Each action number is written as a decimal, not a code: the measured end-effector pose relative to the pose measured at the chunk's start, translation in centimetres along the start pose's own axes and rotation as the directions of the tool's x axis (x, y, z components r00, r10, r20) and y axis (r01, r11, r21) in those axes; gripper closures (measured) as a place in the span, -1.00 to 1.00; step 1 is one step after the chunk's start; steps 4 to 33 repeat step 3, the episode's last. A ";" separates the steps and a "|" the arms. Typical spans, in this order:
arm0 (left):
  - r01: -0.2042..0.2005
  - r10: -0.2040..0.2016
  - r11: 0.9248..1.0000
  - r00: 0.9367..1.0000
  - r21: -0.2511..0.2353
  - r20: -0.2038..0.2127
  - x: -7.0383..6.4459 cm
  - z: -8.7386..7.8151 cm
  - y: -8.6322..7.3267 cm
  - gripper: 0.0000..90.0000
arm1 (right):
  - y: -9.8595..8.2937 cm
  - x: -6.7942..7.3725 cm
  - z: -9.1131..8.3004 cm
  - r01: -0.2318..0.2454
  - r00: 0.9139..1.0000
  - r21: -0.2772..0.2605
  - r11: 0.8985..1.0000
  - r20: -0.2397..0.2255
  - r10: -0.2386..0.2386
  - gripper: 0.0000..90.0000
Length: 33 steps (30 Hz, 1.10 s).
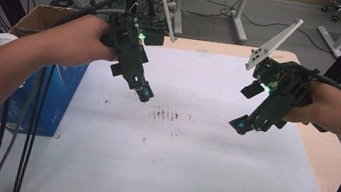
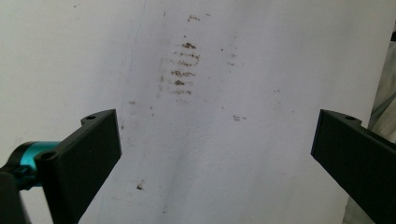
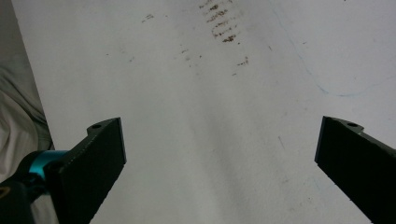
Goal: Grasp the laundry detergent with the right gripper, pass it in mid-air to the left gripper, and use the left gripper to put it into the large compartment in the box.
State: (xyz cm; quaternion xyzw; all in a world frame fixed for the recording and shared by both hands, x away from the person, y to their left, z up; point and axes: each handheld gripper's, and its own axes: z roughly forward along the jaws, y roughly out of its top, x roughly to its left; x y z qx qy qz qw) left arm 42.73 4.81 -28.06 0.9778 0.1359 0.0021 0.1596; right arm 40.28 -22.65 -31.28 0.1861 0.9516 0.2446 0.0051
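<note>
Holding both tools above the white sheet (image 1: pixel 188 169) that covers the surface, I keep my left hand-held gripper (image 1: pixel 144 92) and my right hand-held gripper (image 1: pixel 241 127) pointed down and inward toward the same spot; each has its jaws spread wide with nothing between them, as the left gripper view (image 2: pixel 215 154) and the right gripper view (image 3: pixel 219 158) both show. The thing nearest to both is the patch of brown smudges (image 1: pixel 165 114), a set of short dark streaks lying flat on the sheet between the two tools, near each but touched by neither; it appears again ahead of the left jaws (image 2: pixel 181 70) and ahead of the right jaws (image 3: pixel 220 25). I judge the marks to be dried residue with no body to pinch, so any handling falls to the sheet itself: thin, light, limp, probably prone to wrinkling and sliding if dragged. A hold would best be taken at a free edge, where a jaw can slip beneath. A blue carton (image 1: pixel 55 95) stands at the left edge of the surface, well apart
</note>
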 end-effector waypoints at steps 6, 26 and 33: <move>0.003 -0.003 1.000 1.000 -0.004 -0.015 0.1 0.1 -0.1 -0.96 | 0.1 0.2 0.0 0.002 1.000 -0.005 1.000 0.000 -0.002 -0.97; 0.003 -0.003 1.000 1.000 -0.004 -0.015 0.1 0.1 -0.1 -0.96 | 0.1 0.2 0.0 0.002 1.000 -0.005 1.000 0.000 -0.002 -0.97; 0.003 -0.003 1.000 1.000 -0.004 -0.015 0.1 0.1 -0.1 -0.96 | 0.1 0.2 0.0 0.002 1.000 -0.005 1.000 0.000 -0.002 -0.97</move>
